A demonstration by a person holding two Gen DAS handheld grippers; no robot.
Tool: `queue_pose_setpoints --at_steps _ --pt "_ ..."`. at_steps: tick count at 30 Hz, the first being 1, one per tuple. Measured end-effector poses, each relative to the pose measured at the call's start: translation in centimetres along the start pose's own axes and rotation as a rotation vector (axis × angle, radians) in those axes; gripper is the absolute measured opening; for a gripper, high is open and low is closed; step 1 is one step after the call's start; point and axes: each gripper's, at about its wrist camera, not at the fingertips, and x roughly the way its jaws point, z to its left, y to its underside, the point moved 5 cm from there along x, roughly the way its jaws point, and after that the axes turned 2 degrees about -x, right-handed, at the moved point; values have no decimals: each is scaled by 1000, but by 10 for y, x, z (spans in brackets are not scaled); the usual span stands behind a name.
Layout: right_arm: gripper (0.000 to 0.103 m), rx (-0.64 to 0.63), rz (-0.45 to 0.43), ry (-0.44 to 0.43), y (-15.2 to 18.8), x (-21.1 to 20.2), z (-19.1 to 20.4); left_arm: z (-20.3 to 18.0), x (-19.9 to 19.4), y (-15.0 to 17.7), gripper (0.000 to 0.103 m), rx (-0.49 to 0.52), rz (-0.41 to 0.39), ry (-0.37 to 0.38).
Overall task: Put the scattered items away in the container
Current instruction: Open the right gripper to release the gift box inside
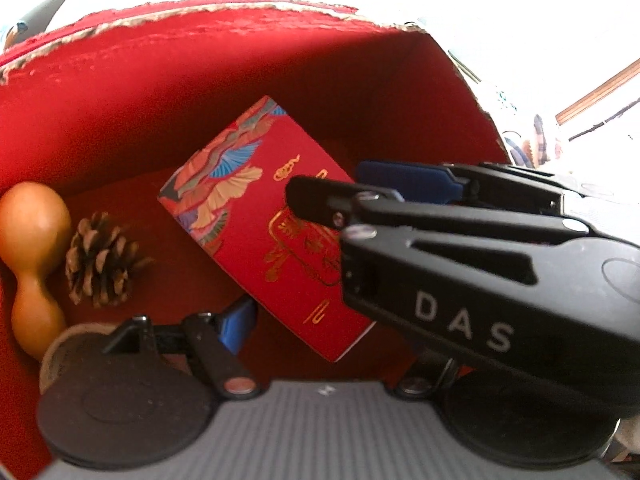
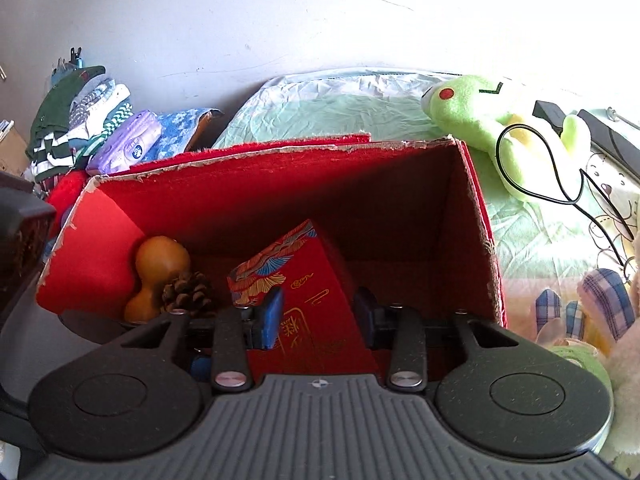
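A red cardboard box (image 2: 280, 176) stands open on a bed; it also shows in the left wrist view (image 1: 160, 92). Inside lie an orange gourd (image 2: 160, 268), a pine cone (image 2: 188, 294) and a small red patterned box (image 2: 316, 304). My right gripper (image 2: 320, 316) is shut on the small red box and holds it tilted inside the big box. In the left wrist view the right gripper (image 1: 360, 184) reaches in from the right onto the small red box (image 1: 272, 224), with the gourd (image 1: 32, 256) and pine cone (image 1: 100, 260) at the left. My left gripper (image 1: 320, 308) sits low in the box, jaws wide apart and empty.
A green frog plush (image 2: 492, 128) and a black cable (image 2: 552, 176) lie on the bed right of the box. Folded clothes (image 2: 80, 120) and a purple tissue pack (image 2: 128, 144) are at the back left. A dark object (image 2: 20, 232) stands at the left edge.
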Motion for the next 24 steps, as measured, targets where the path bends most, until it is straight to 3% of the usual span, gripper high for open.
queue_pose_setpoints --at_steps 5,10,14,19,24 --pt "50 23 23 -13 -1 -10 1 0 -7 1 86 7 -19 28" --pt "51 65 -11 -29 -3 -25 0 -6 -18 5 88 75 -68 35" --pt "48 50 -25 -34 -4 -29 -1 -9 -29 8 91 110 -105 -21" --pt "33 100 10 -133 -5 -21 -3 -12 -48 -4 90 120 -162 -94" --pt "32 102 72 -225 -9 -2 10 10 -66 1 90 150 -190 -191"
